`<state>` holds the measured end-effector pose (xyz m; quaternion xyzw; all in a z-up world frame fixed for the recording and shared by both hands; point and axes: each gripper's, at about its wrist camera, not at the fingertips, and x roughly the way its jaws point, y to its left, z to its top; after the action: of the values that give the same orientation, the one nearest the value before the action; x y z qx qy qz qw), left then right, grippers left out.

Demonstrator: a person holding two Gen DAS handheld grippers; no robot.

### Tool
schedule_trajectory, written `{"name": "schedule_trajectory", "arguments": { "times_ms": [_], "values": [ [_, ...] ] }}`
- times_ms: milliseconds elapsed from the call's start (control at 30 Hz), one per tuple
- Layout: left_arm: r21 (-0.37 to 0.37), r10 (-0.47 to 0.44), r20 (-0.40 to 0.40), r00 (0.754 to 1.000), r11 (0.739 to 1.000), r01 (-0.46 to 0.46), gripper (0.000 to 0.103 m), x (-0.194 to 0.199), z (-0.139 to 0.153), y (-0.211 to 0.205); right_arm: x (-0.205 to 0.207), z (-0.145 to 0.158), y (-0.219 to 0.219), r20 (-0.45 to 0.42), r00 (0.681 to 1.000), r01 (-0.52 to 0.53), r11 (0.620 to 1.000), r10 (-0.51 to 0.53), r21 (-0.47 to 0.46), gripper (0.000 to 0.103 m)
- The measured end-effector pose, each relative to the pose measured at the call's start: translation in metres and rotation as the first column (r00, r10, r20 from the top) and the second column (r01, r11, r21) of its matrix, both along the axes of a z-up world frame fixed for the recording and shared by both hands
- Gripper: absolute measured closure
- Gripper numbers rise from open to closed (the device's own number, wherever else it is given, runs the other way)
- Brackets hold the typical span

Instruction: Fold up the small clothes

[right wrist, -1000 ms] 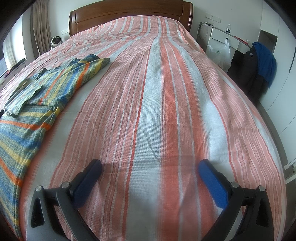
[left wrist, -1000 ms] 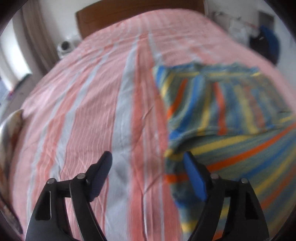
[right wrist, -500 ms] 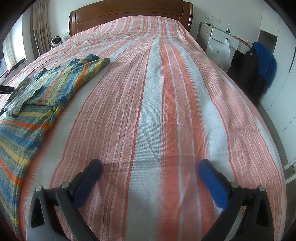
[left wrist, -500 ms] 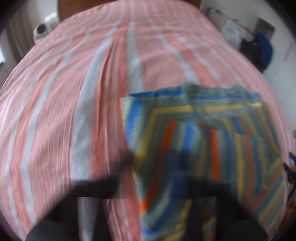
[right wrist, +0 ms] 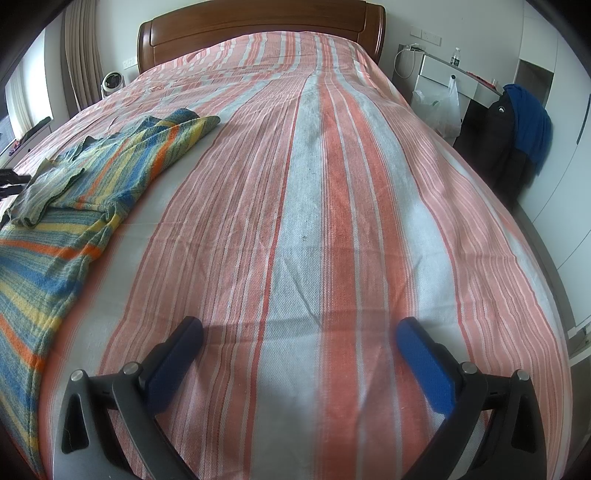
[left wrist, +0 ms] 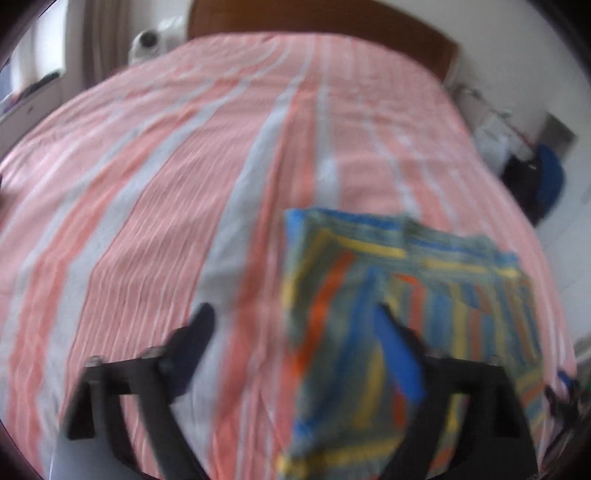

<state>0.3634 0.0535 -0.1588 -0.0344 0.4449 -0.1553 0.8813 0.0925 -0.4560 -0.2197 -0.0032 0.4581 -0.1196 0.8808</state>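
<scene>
Motion blur smears the left view's striped garment; the right view's edge crops it.

The left hand-held gripper hung blurred over the bed, its jaws just opened wide with nothing pressed between them. Its right finger overlapped the folded striped garment, which lay flat on the pink-striped bedspread. A headboard stood beyond.

a bed in a pink-and-grey striped cover, a wooden headboard, what looks like a small white fan, a blue jacket hanging at right.
</scene>
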Motion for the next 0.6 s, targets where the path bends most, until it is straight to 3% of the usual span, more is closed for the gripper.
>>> {"name": "schedule_trajectory", "arguments": {
  "times_ms": [100,167,200,300,367,467,600],
  "values": [
    [0.082,-0.063,-0.022,0.998,0.995,0.065,0.007,-0.022,-0.010,-0.011,0.000,0.000,0.000,0.000,1.000,0.000,1.000,0.000,0.000,0.000],
    [0.174,-0.029,-0.112,0.993,0.984,0.048,0.006,-0.023,-0.039,-0.009,0.000,0.000,0.000,0.000,1.000,0.000,1.000,0.000,0.000,0.000],
    [0.173,-0.011,-0.121,0.993,0.984,0.032,0.006,-0.025,-0.044,-0.004,0.000,0.000,0.000,0.000,1.000,0.000,1.000,0.000,0.000,0.000],
    [0.092,0.084,-0.059,0.995,0.993,-0.078,0.007,-0.052,-0.024,0.020,0.000,0.000,0.000,-0.001,1.000,0.000,1.000,0.000,0.000,0.000],
    [0.031,0.081,-0.014,0.997,0.996,-0.081,0.007,-0.079,-0.006,0.035,0.000,0.000,0.000,0.000,1.000,0.000,1.000,0.000,0.000,0.000],
    [0.063,0.089,0.065,0.994,0.994,-0.093,0.004,-0.128,0.017,0.053,0.000,0.000,0.000,0.000,1.000,0.000,1.000,0.000,0.001,0.000],
    [0.150,0.099,0.111,0.989,0.982,-0.115,0.001,-0.178,0.021,0.073,0.000,0.000,0.000,0.000,1.000,-0.001,1.000,0.001,0.000,0.000]
  ]
}}
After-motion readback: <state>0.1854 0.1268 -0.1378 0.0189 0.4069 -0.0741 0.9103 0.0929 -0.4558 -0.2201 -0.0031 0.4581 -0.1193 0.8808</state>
